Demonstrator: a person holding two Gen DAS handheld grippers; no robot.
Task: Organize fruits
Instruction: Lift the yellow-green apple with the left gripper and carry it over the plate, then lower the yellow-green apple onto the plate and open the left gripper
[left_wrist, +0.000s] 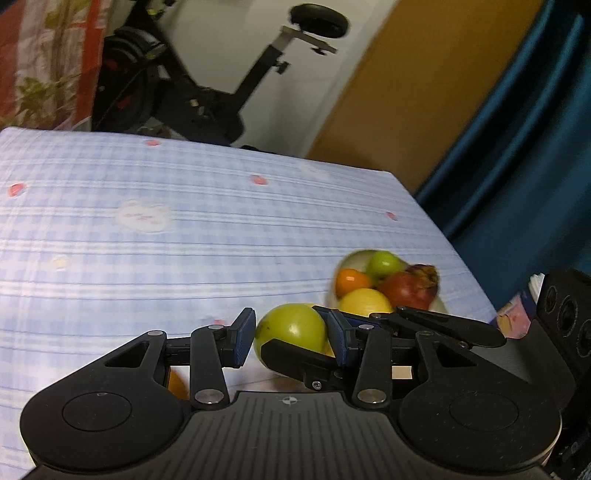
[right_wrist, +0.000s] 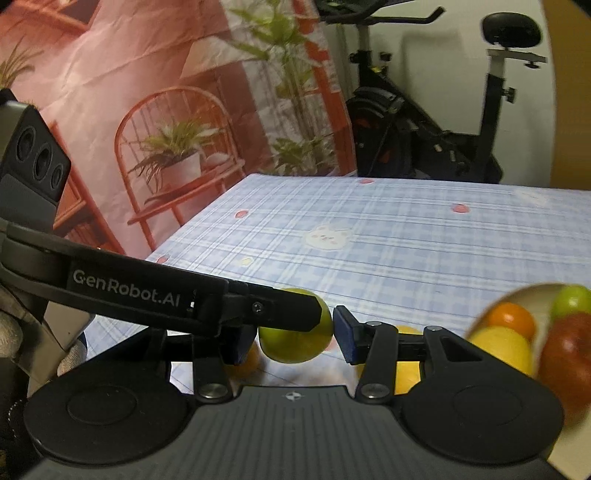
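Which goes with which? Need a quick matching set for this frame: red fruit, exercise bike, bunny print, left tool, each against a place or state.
Things:
1. red fruit
2. exercise bike
3. bunny print
4. left tool

Places or states:
A. beyond the far edge of the table
B. in the bowl
C. on the tablecloth
D. shut on a green fruit

Pairs: 1-B, 2-A, 3-C, 4-D.
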